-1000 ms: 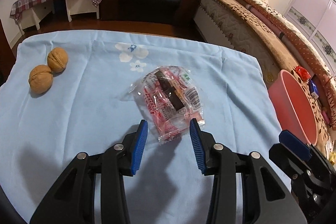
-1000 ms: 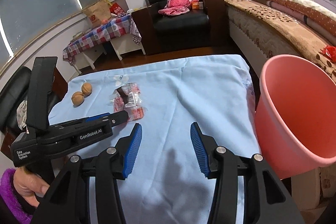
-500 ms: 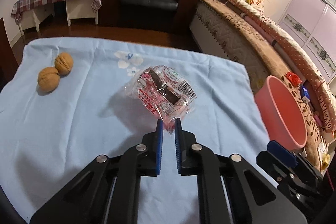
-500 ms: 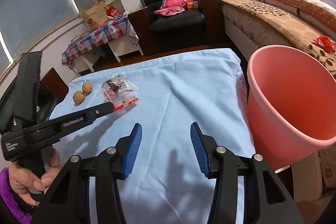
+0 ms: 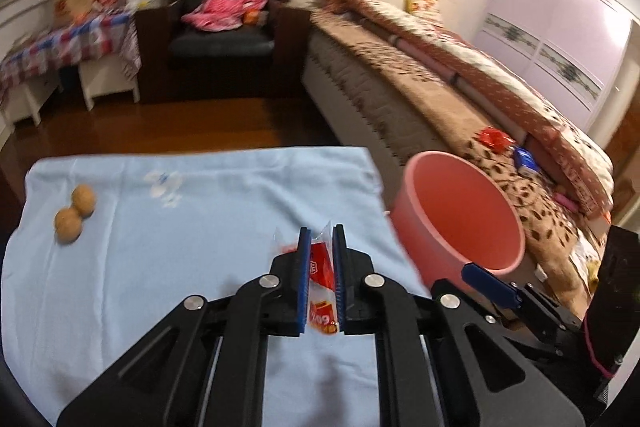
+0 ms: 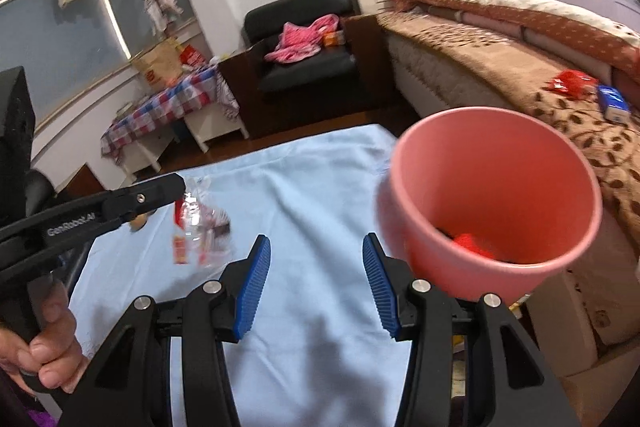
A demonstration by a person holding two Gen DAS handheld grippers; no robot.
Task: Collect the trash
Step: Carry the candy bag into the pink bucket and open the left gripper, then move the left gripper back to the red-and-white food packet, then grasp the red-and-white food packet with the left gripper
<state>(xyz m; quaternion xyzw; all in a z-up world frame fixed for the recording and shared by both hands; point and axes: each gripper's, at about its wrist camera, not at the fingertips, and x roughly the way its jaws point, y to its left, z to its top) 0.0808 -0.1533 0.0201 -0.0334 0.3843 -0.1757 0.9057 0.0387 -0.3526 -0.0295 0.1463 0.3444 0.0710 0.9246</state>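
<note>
Left wrist view?
— Yes. See the snack wrapper [image 5: 322,269]? The left claw [image 5: 321,242] is pinching it tight, up off the blue cloth [image 5: 168,267].
— Where's the pink bucket [image 5: 460,215]?
— Just to the right of that claw, past the cloth's edge. Two walnuts [image 5: 75,214] sit far to its left.
— And the right claw [image 6: 316,259]?
— Spread apart, nothing in it. The bucket is right beside it, with red trash [image 6: 474,242] inside.
</note>
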